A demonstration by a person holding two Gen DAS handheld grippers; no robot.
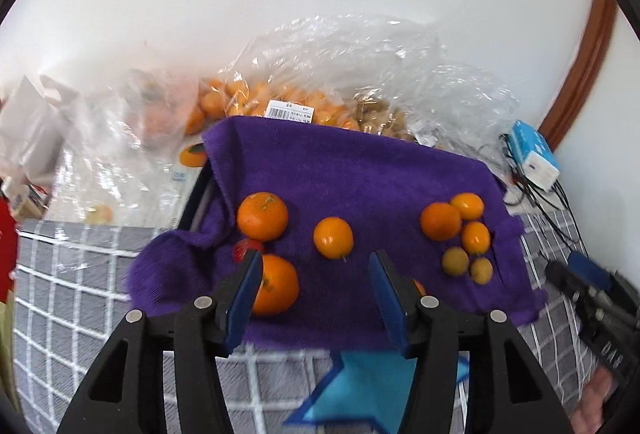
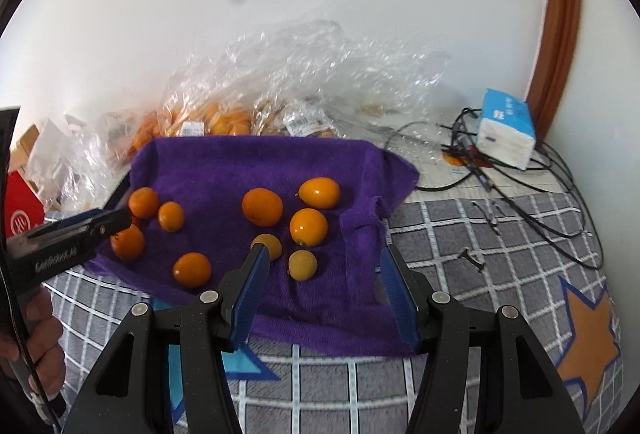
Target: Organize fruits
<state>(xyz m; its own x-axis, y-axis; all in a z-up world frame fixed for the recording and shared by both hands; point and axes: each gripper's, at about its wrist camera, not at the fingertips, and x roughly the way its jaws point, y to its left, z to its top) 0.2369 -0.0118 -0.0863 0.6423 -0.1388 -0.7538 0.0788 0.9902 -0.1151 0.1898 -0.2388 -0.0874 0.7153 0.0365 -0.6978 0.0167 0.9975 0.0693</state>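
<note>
A purple towel (image 1: 360, 174) (image 2: 248, 162) covers a tray and bears several fruits. At its left lie two big oranges (image 1: 262, 216) (image 1: 278, 290) and a small red fruit (image 1: 244, 249); one orange fruit (image 1: 333, 237) lies mid-towel. At its right a cluster holds an orange (image 2: 262, 206), kumquats (image 2: 319, 192) (image 2: 308, 227) and two yellowish longans (image 2: 303, 264) (image 1: 455, 261). My left gripper (image 1: 316, 266) is open and empty, low over the towel's near edge. My right gripper (image 2: 324, 262) is open and empty over the towel's right front, beside the longans.
Clear plastic bags of oranges (image 1: 280, 102) (image 2: 208, 122) lie behind the towel against the white wall. A blue tissue pack (image 2: 506, 130) and black cables (image 2: 520, 178) lie at right. A grey checked blanket (image 2: 480, 234) covers the surface. A red box (image 2: 20, 210) stands left.
</note>
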